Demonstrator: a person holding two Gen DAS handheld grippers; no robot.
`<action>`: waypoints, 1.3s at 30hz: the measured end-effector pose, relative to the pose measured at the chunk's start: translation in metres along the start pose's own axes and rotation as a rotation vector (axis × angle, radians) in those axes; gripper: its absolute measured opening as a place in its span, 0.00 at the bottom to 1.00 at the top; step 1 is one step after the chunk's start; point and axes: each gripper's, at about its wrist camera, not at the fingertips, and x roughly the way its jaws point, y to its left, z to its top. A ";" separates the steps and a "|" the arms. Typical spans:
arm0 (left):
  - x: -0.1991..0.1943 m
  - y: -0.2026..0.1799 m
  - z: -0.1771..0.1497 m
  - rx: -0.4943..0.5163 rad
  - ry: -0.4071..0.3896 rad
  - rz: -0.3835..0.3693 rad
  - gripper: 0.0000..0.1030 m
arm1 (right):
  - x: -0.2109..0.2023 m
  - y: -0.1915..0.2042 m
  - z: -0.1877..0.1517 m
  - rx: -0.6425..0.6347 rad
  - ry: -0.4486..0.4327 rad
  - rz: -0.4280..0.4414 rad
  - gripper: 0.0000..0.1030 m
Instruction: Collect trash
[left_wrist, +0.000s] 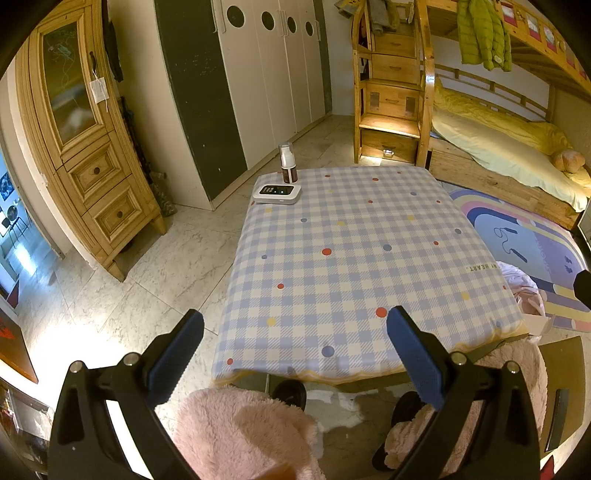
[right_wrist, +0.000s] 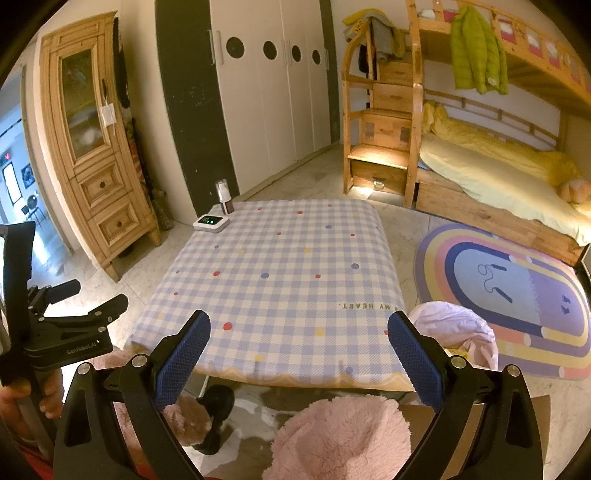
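Note:
My left gripper (left_wrist: 295, 332) is open and empty, held above the near edge of a low table with a blue checked cloth (left_wrist: 369, 258). My right gripper (right_wrist: 299, 336) is open and empty, above the same table's (right_wrist: 288, 280) near edge. The left gripper's body (right_wrist: 55, 332) shows at the left of the right wrist view. A bin lined with a pale pink bag (right_wrist: 458, 332) stands on the floor by the table's right side; it also shows in the left wrist view (left_wrist: 521, 288). No loose trash shows on the cloth.
A small white device (left_wrist: 277, 194) and a pump bottle (left_wrist: 288, 164) stand at the table's far left corner. A wooden cabinet (left_wrist: 85, 147) stands left, white wardrobes behind, a bunk bed (right_wrist: 498, 177) and an oval rug (right_wrist: 517, 295) right. Pink fluffy slippers (right_wrist: 340, 439) are below.

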 end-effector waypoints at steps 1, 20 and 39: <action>0.000 0.000 0.000 0.000 0.001 0.000 0.93 | 0.000 0.000 0.001 0.001 0.001 0.000 0.93; 0.000 -0.001 0.001 0.001 0.000 0.001 0.94 | 0.001 -0.001 0.001 0.004 0.002 0.002 0.93; -0.001 -0.001 0.002 0.001 -0.014 -0.008 0.93 | 0.003 -0.005 0.002 0.013 0.007 0.001 0.93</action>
